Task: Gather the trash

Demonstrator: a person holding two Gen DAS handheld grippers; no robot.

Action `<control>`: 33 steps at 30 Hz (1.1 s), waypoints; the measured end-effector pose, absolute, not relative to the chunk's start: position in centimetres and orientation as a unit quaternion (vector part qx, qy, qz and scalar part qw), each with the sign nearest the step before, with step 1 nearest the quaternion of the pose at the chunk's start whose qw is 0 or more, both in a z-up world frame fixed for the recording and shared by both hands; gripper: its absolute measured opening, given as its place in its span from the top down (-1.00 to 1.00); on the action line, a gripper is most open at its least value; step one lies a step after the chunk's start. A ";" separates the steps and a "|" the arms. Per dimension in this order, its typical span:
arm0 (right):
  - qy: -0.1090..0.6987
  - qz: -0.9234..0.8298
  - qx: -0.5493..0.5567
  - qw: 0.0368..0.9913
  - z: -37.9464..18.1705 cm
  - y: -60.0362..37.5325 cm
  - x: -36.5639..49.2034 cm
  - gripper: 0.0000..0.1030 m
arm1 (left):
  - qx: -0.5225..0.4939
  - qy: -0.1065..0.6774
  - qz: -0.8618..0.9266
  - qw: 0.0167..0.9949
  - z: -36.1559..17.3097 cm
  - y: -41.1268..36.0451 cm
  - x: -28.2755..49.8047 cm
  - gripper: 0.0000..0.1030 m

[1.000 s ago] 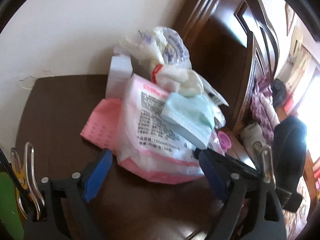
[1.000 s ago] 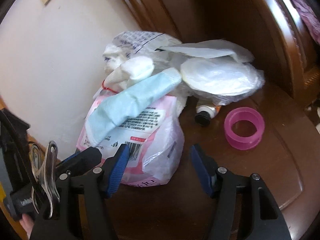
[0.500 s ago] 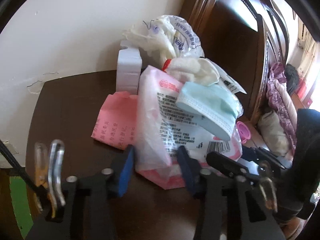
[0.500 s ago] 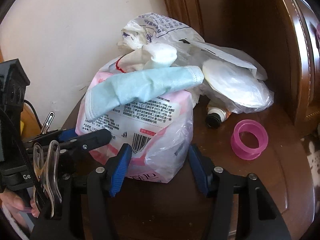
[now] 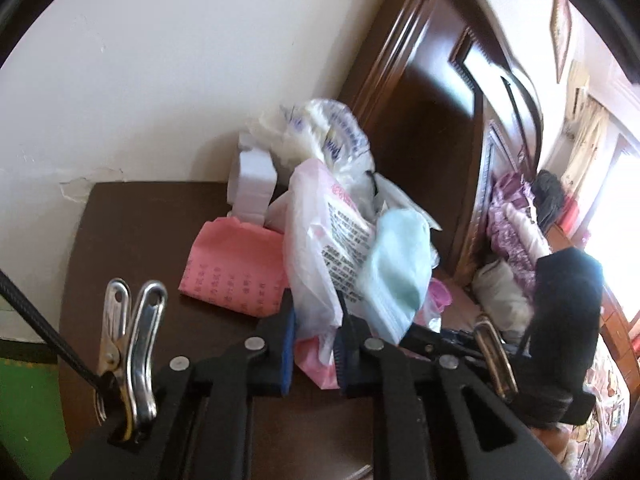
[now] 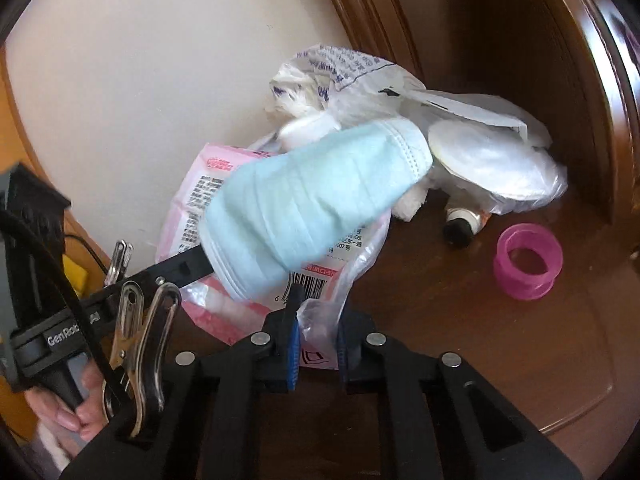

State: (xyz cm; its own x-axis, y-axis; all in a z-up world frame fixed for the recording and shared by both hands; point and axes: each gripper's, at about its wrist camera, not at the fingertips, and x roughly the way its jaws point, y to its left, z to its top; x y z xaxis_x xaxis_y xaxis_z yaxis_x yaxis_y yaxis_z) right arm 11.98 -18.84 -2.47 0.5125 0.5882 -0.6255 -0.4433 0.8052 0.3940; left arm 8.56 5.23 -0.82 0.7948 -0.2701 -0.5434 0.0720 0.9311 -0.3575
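A pink-and-white plastic tissue pack point(image 5: 320, 240) stands lifted at one end on the dark wooden table point(image 5: 132, 240), with a light blue face mask point(image 5: 396, 276) draped over it. My left gripper point(image 5: 316, 344) is closing, and its blue pads pinch the pack's near edge. In the right wrist view the mask point(image 6: 316, 200) covers most of the pack point(image 6: 200, 196). My right gripper point(image 6: 316, 340) is closing too, with the pack's clear plastic corner squeezed between its pads. The left gripper's finger point(image 6: 176, 268) reaches in under the mask from the left.
A pink paper sheet point(image 5: 236, 268), a white foam block point(image 5: 254, 184) and a crumpled printed bag point(image 5: 324, 140) lie behind the pack. A bag of round white pads point(image 6: 492, 164), a small bottle point(image 6: 460, 228) and a pink ring point(image 6: 528, 260) sit by the wooden headboard point(image 6: 540, 60). A hand point(image 6: 76, 412) holds the left tool.
Both grippers went from wide open around the pack to pinched on its plastic. The pack has been tipped up from lying flat, and the mask has slid with it.
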 end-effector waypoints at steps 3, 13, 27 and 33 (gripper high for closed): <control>0.369 0.296 0.055 0.879 -1.6 -18.4 10.7 0.71 | -0.111 0.301 -0.056 0.945 -0.6 3.6 7.3 0.72; 0.300 0.296 0.054 0.905 0.0 -18.6 8.0 0.73 | -0.105 0.273 -0.042 0.955 0.3 2.7 4.9 0.82; 0.286 0.285 0.004 0.915 0.5 -18.0 4.4 0.76 | -0.093 0.263 -0.024 0.960 0.3 1.3 1.6 0.82; 0.293 0.290 0.025 0.911 0.4 -18.9 3.7 0.76 | -0.091 0.254 -0.043 0.962 0.8 0.8 0.3 0.87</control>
